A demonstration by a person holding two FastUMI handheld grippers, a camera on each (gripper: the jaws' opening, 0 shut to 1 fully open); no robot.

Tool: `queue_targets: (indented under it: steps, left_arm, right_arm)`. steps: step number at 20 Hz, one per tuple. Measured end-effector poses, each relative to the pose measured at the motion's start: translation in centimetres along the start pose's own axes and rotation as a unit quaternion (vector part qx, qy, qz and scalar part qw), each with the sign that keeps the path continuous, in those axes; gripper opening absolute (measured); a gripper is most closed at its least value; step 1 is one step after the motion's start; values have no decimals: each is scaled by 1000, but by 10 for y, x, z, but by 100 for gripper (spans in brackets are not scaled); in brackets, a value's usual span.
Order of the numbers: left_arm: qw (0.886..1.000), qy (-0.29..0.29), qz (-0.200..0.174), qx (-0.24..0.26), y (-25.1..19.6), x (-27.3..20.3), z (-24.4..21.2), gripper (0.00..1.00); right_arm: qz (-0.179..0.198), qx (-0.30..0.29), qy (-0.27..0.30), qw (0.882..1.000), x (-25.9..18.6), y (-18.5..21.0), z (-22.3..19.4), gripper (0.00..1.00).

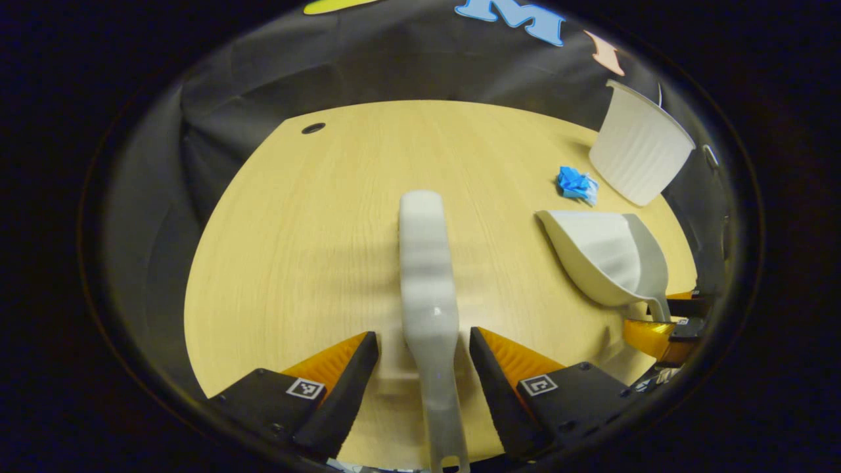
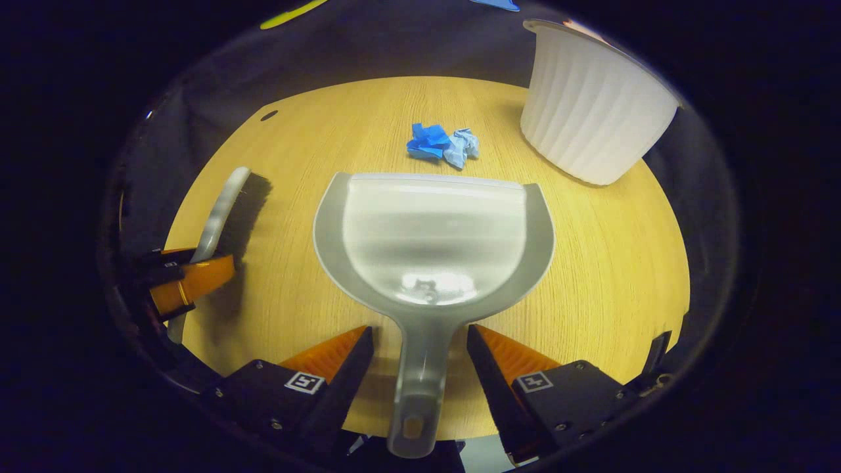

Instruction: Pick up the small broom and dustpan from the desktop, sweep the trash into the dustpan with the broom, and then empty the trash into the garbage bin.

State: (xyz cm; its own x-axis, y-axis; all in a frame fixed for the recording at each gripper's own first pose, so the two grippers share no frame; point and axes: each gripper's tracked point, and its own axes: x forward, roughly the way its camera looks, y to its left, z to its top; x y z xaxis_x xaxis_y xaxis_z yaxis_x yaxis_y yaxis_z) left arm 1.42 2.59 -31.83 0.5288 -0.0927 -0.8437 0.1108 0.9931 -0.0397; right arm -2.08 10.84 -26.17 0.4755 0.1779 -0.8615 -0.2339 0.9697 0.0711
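In the left gripper view, the left gripper (image 1: 424, 345) stands spread wide over the wooden desktop (image 1: 295, 217), its two fingers on either side of the broom (image 1: 427, 276) with a clear gap on each side, so nothing is clamped. The broom lies between them with its handle running toward the camera and its pale back pointing away. Farther right sits the dustpan (image 1: 608, 256), then the crumpled blue trash (image 1: 577, 184) just beyond its mouth, and the white ribbed garbage bin (image 1: 637, 151) at the far right edge. In the right gripper view, the broom (image 2: 227, 207) shows at the left with dark bristles, the other gripper beside its handle. The right gripper (image 2: 420, 348) is likewise open wide, its fingers flanking the dustpan (image 2: 433, 236) handle without touching it. The trash (image 2: 441, 144) lies just past the pan's lip, and the garbage bin (image 2: 591, 108) stands at the right.
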Motion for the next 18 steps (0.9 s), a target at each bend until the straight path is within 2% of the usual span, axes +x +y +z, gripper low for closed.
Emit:
queue_targets:
  steps: [3, 5, 6, 9, 10, 11, 12, 14, 15, 18]
  left_arm:
    - [1000, 0, 1, 4, 0, 4, 3, 88]
    - [1000, -1, 3, 7, 0, 7, 3, 82]
    - [1000, -1, 5, 8, -1, 8, 5, 79]
    - [1000, -4, 12, 14, 1, 12, 7, 71]
    - [1000, -3, 12, 15, 1, 11, 7, 70]
    - [1000, -4, 13, 14, 1, 11, 8, 70]
    - [1000, -5, 15, 14, 1, 13, 9, 64]
    - [1000, -4, 17, 15, 0, 14, 9, 55]
    - [1000, -4, 17, 16, -1, 14, 9, 52]
    - [1000, -4, 21, 18, -1, 14, 11, 52]
  right_arm:
    - [5, -3, 4, 1000, 4, 1, -1, 81]
    - [3, 0, -1, 1000, 6, -1, 1, 81]
    - [3, 1, -5, 1000, 7, 0, 3, 67]
    - [-2, 8, -16, 1000, 8, -4, 8, 63]
    - [-1, 8, -16, 1000, 9, -4, 8, 52]
    - [-4, 6, -17, 1000, 10, -6, 7, 52]
    - [-5, 6, -18, 1000, 15, -7, 6, 53]
    - [-7, 8, -24, 1000, 12, -9, 9, 36]
    - [-6, 9, -27, 1000, 11, -9, 10, 36]
    - [-3, 5, -26, 1000, 11, -11, 10, 35]
